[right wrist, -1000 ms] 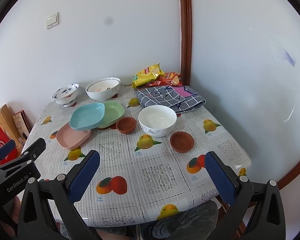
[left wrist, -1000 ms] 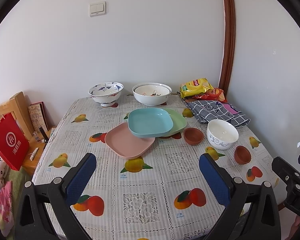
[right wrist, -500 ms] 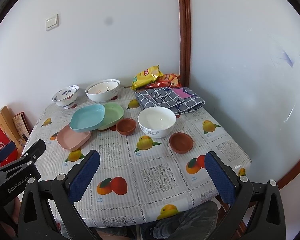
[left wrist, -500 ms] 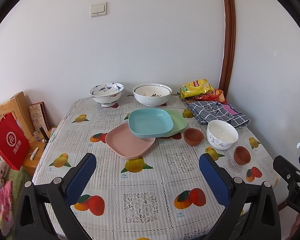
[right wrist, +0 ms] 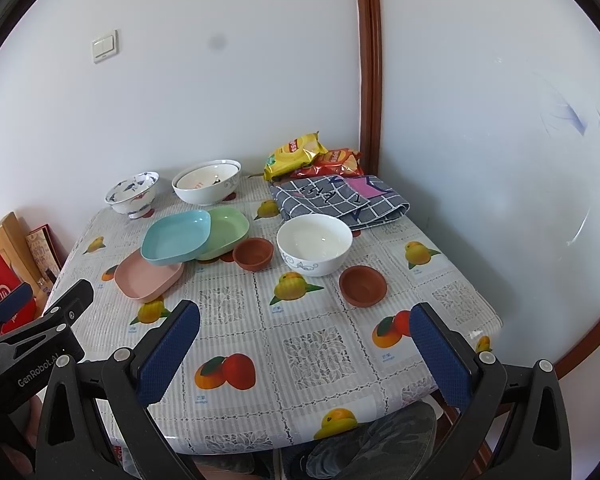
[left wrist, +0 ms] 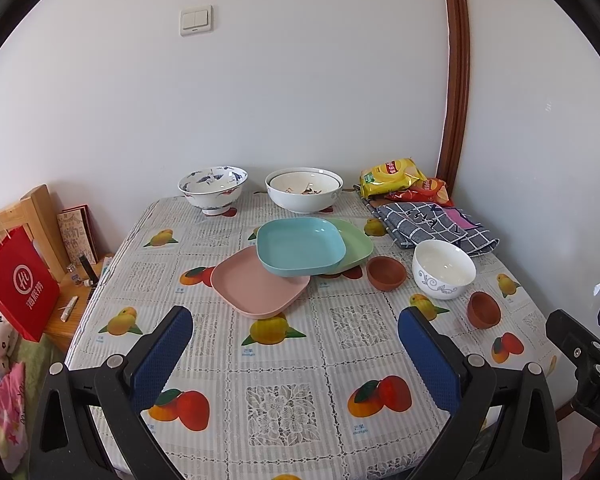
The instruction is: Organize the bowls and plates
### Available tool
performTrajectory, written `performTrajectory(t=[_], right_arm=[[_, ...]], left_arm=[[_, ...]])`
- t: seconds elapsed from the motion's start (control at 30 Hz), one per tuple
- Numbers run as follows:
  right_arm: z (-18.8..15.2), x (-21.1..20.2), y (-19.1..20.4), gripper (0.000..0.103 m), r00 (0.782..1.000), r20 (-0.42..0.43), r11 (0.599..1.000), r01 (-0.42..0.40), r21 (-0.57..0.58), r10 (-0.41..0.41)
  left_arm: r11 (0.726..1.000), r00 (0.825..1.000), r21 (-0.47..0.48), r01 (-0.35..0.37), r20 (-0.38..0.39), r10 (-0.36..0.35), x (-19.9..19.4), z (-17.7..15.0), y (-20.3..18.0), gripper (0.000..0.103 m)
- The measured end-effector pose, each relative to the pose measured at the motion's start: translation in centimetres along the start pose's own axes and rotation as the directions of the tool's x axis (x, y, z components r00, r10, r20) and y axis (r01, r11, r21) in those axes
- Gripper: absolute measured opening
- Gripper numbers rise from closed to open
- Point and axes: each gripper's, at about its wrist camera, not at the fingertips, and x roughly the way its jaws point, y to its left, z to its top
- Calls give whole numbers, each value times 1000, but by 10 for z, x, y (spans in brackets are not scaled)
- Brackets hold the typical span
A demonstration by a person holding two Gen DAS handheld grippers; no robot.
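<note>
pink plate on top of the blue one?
No, the blue plate overlaps the pink plate from above, resting on its far edge.

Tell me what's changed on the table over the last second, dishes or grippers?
Nothing has been grasped or released. Both grippers, left and right, remain open and empty above the near table edge; the views have only drifted slightly. The blue plate still lies across the pink plate and green plate, and the white bowl and two brown bowls sit where they were.
</note>
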Motion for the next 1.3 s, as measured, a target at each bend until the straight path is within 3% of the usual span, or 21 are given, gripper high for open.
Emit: performTrajectory(t=[0.67, 1.3], right_arm=[[0, -6, 3, 103, 1000, 14, 1000, 1, 0, -1], [6, 25, 4, 103, 1000, -15, 1000, 0, 15, 0]], left_arm=[[1000, 1000, -1, -5, 6, 5, -3, 3, 0, 103], [1000, 998, 9, 23, -54, -22, 41, 11, -5, 103]])
